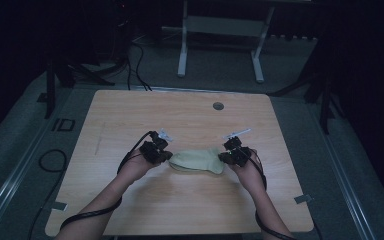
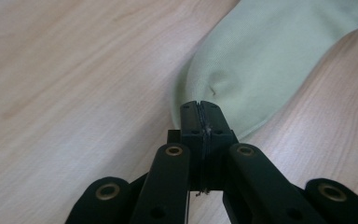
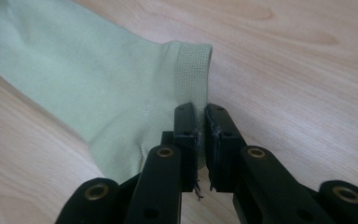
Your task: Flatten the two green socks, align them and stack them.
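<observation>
A pale green sock [image 1: 196,161] lies flat near the middle of the wooden table [image 1: 130,115], stretched left to right between my two grippers. My left gripper [image 1: 163,156] sits at its left end. In the left gripper view the sock [image 2: 270,51] ends in a rounded toe, and the left gripper [image 2: 200,105] is shut on that toe's edge, leaving a small dimple in the fabric just ahead of the tips. My right gripper [image 1: 228,157] is at the sock's right end. In the right gripper view the sock [image 3: 74,70] has a ribbed cuff [image 3: 193,74], and the right gripper [image 3: 200,109] is shut on it.
A round grommet [image 1: 218,106] is set in the table near its far edge. Beyond the table stands a white desk frame [image 1: 182,50] on grey floor. Cables [image 1: 50,160] lie on the floor at the left. Bare wood surrounds the sock on every side.
</observation>
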Demonstrator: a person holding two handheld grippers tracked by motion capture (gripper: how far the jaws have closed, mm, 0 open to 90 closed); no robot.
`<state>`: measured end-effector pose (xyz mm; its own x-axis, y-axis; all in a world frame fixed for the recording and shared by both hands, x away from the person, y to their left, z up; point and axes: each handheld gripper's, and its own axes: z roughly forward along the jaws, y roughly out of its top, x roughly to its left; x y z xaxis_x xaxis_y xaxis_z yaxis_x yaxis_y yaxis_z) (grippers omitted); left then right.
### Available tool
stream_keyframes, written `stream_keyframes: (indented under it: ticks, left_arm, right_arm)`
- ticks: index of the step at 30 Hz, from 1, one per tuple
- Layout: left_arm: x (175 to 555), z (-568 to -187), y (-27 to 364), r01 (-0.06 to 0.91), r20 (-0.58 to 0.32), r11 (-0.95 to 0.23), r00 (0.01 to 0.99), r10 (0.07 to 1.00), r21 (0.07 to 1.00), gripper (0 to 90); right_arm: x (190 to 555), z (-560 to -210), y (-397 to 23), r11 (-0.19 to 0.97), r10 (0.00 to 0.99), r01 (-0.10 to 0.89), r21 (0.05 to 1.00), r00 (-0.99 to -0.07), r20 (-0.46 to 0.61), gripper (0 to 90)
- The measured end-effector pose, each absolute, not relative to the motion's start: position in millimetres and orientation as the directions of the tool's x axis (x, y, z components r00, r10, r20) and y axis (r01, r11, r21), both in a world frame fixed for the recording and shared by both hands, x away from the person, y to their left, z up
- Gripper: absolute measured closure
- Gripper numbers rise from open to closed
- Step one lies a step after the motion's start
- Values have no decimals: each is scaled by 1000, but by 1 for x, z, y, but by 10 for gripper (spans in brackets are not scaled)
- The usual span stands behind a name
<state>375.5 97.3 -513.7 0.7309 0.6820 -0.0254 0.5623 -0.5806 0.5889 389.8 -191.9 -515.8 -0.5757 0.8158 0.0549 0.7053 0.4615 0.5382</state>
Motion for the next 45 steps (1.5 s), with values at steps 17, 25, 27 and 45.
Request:
stream_keyframes:
  ticks: [17, 25, 27, 45]
  left_arm:
    - [375, -523, 106, 582, -28, -557, 706, 707, 592, 578]
    - [366, -510, 85, 527, -33, -566, 750, 661, 634, 667]
    - [367, -514, 77, 528, -35, -577, 756, 654, 624, 681]
    - [381, -545, 65, 554, -15, -606, 745, 667, 571, 664]
  right_arm:
    - [396, -525, -190, 436, 834, 722, 537, -548, 60, 673]
    - [386, -508, -179, 450, 802, 682, 577, -592, 75, 702]
    - [385, -511, -173, 465, 793, 679, 569, -605, 74, 721]
    - [394, -541, -164, 539, 761, 669, 512, -647, 46, 678]
